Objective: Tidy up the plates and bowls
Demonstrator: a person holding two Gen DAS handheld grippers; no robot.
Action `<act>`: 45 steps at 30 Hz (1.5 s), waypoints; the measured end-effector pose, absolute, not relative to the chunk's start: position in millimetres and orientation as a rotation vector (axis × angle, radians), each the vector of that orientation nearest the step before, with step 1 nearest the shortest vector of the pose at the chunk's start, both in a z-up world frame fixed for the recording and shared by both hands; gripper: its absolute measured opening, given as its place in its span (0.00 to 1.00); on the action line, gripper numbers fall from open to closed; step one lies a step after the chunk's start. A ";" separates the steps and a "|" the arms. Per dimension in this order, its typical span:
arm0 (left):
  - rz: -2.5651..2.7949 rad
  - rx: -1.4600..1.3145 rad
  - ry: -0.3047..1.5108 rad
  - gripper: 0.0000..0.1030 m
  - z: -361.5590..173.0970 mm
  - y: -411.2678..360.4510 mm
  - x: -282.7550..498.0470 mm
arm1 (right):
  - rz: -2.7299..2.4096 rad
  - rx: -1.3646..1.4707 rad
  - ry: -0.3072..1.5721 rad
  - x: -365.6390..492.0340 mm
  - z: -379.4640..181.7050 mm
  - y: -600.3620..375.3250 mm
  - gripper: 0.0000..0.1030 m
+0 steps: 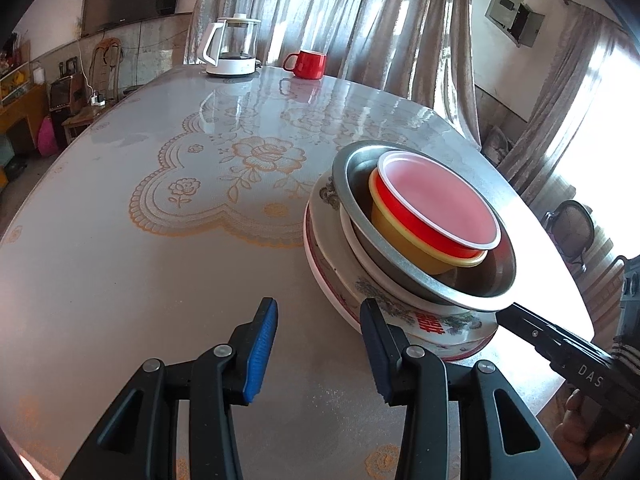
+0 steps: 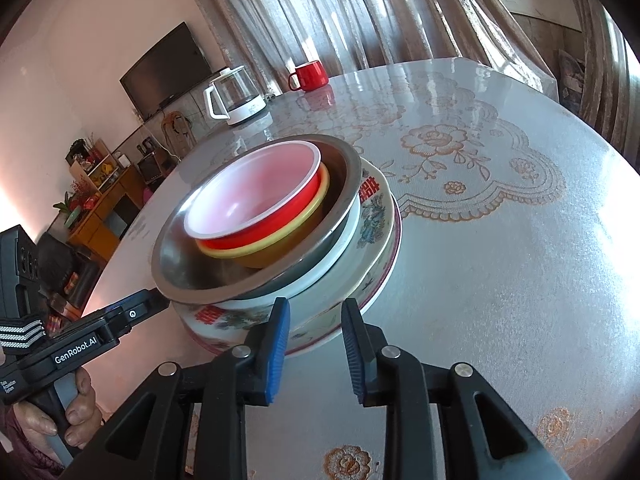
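Note:
A stack stands on the table (image 1: 120, 264). From the bottom it is a pink-rimmed plate (image 1: 313, 252), a flower-patterned bowl (image 1: 440, 322), a white bowl (image 1: 354, 246), a steel bowl (image 1: 472, 286), a yellow bowl (image 1: 400, 236) and a red bowl (image 1: 440, 204) with a white inside. My left gripper (image 1: 319, 304) is open and empty, its right finger beside the plate rim. My right gripper (image 2: 315, 302) is open just in front of the patterned bowl (image 2: 372, 216) and plate (image 2: 390, 258), nothing pinched. Each wrist view shows the other gripper's tip under the steel bowl's rim (image 2: 188, 258).
A glass kettle (image 1: 232, 46) on a white base and a red mug (image 1: 306, 64) stand at the table's far edge. Curtains hang behind. A hand (image 2: 76, 412) holds the left gripper's handle. The table edge runs close on the stack's right side in the left wrist view.

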State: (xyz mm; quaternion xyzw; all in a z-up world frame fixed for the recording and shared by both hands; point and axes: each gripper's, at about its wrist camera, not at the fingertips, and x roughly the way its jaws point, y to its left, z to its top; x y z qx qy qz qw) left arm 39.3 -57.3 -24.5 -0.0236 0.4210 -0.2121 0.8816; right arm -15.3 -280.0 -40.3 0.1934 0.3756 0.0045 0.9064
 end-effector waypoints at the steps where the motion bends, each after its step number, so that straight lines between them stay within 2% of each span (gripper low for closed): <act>1: -0.433 -0.044 0.869 0.43 -23.6 -56.6 37.2 | 0.007 0.399 0.779 -16.2 -39.6 -279.7 0.26; 9: -0.367 0.001 0.802 0.54 -10.8 -53.0 24.9 | -0.070 0.366 0.755 -30.7 -24.7 -277.7 0.27; 14: -0.349 0.025 0.757 0.56 -0.8 -54.2 14.3 | -0.169 0.335 0.711 -39.0 -8.9 -277.6 0.30; 18: -0.343 0.043 0.712 0.68 6.3 -56.8 7.9 | -0.215 0.312 0.672 -43.0 3.7 -271.2 0.31; 25: -0.324 0.077 0.659 0.74 15.2 -63.4 1.9 | -0.247 0.243 0.593 -46.3 22.5 -247.0 0.35; 35: -0.322 0.087 0.653 0.85 14.0 -65.3 -0.2 | -0.240 0.196 0.622 -41.6 13.0 -228.7 0.36; 45: -0.324 0.088 0.647 0.87 13.7 -66.4 -2.6 | -0.241 0.187 0.611 -42.9 15.5 -227.3 0.36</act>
